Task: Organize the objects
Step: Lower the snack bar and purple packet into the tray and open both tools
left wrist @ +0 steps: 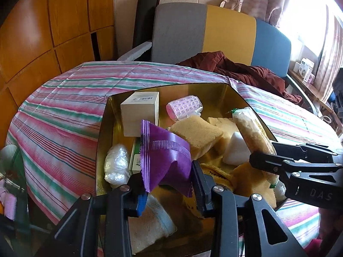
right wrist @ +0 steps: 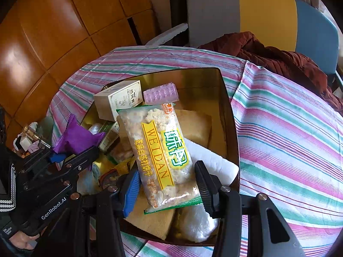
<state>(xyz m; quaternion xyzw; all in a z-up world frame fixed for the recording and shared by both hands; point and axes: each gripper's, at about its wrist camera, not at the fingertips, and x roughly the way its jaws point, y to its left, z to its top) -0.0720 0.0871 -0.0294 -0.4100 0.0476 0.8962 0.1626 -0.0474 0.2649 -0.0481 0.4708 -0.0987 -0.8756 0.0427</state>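
Two grippers work over a gold tin [left wrist: 216, 90] that sits on a striped cloth [left wrist: 64, 111]. The left gripper [left wrist: 167, 184] is clamped on a purple packet [left wrist: 165, 154], its pads pressing the packet's lower corners from both sides; the packet stands up between them, over the tin's near left part. The right gripper [right wrist: 167, 184] grips a clear biscuit bag [right wrist: 165, 147] with yellow and green print, its blue pad [right wrist: 131, 190] on one long edge and the black finger on the other. The bag slants above the tin's contents, its far end pointing toward a white box [right wrist: 120, 102].

Inside the tin lie the white box at the far left, a pink roller [left wrist: 185, 108] just beside it, tan sponges [left wrist: 199, 137] in the middle, a white foam block [left wrist: 235, 150] next to them, and a wad of clear plastic [left wrist: 116, 165] at the left wall. A pale towel [left wrist: 150, 220] shows under the left gripper. Whether the bag touches the sponges below cannot be told.

Beyond the cloth, a maroon garment [left wrist: 240, 68] lies crumpled before a grey, yellow and blue headboard [left wrist: 225, 34]. In the right wrist view a hand [right wrist: 23, 239] holds the left gripper's body at the lower left, with small clutter [right wrist: 32, 137] past the cloth's edge.
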